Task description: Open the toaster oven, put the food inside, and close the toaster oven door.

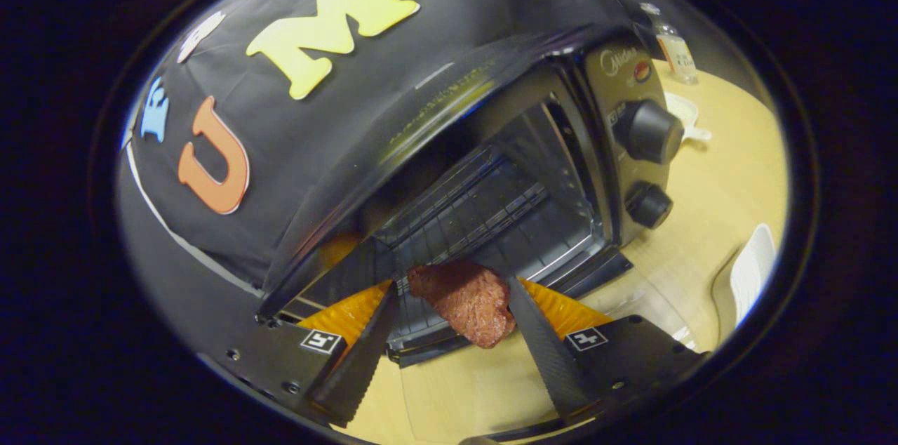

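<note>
The black toaster oven (561, 80) stands on a wooden table (708, 206) with its door (421, 347) swung down and open, so the wire rack (484, 213) inside shows. A reddish-brown piece of food (466, 301) hangs between my fingers, over the lowered door and just in front of the oven's mouth. My gripper (452, 285) is shut on the food, with one fingertip at each end of it. Orange parts of the gripper body show behind the fingers.
Two black knobs (649, 130) sit on the oven's control panel beside the opening. Beyond the oven stand a small bottle (673, 48) and a white dish (684, 111). A white plate (754, 269) lies on the table beside the oven's front.
</note>
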`<state>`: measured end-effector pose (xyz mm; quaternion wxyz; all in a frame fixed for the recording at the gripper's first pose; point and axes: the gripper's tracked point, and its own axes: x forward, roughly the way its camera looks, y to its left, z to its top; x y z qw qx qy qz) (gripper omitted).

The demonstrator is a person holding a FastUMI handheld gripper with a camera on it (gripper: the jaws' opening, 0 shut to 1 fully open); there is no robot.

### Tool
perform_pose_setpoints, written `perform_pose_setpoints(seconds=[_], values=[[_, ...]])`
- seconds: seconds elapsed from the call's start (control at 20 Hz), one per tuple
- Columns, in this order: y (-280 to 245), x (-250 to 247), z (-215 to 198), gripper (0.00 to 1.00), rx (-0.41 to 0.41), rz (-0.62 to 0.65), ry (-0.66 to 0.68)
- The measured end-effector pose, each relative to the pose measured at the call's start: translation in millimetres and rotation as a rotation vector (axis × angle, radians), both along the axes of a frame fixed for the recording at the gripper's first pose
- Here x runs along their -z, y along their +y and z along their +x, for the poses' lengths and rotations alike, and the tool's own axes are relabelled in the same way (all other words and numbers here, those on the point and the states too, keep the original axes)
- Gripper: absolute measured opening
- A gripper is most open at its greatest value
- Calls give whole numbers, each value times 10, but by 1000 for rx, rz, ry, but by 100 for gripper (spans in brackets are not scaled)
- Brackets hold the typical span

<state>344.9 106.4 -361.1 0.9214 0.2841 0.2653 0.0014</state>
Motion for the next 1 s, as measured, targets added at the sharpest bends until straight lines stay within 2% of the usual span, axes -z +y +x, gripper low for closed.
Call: perform_pose_setpoints(seconds=[0.2,0.4,0.55,0.8,1.0], values=[[-130,-138,-326,100,-31,-52,0],[-308,-198,-921,100,-54,-164,-1],[-522,-108,-1379,100,-89,-278,40],[-568,177,-2057,100,-171,-446,125],[-465,495,-2324,100,-245,-532,190]])
